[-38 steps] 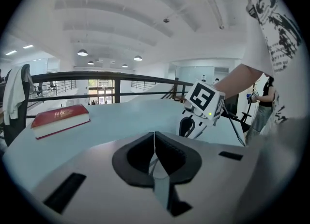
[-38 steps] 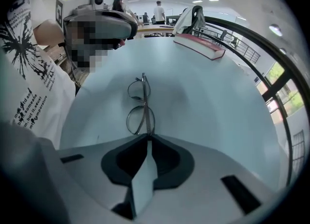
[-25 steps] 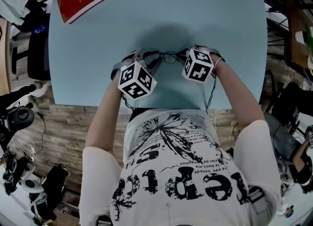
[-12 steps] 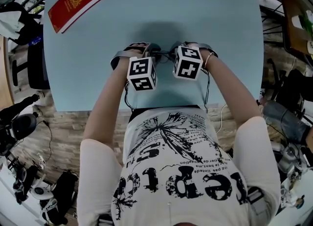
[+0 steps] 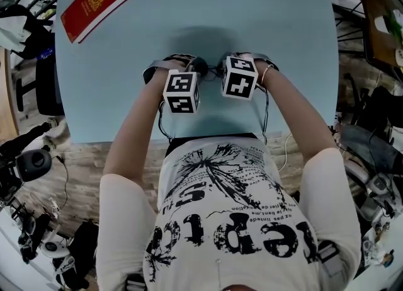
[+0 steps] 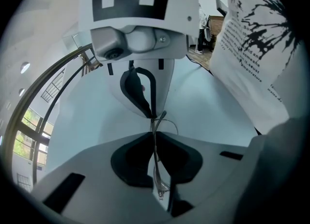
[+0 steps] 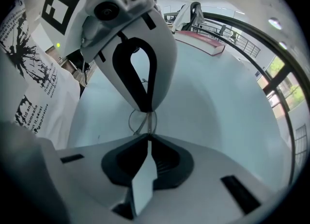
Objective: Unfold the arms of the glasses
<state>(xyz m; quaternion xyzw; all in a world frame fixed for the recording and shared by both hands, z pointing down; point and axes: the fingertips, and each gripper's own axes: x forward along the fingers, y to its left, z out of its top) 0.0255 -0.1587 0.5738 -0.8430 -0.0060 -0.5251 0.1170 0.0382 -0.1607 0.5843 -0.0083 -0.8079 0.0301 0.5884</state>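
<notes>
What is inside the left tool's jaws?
A thin wire piece of the glasses; the left tool has its jaws closing on it. Most of the frame is covered by the jaws.

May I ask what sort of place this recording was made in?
Probably a lab or workshop hall: a plain blue table, cabled gear on the floor, and railings beside tall windows.

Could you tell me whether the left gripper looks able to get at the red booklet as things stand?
Probably not yet. The table between it and the red booklet is bare, but the left gripper is closing its fingers on the glasses, so it would have to let go first.
</notes>
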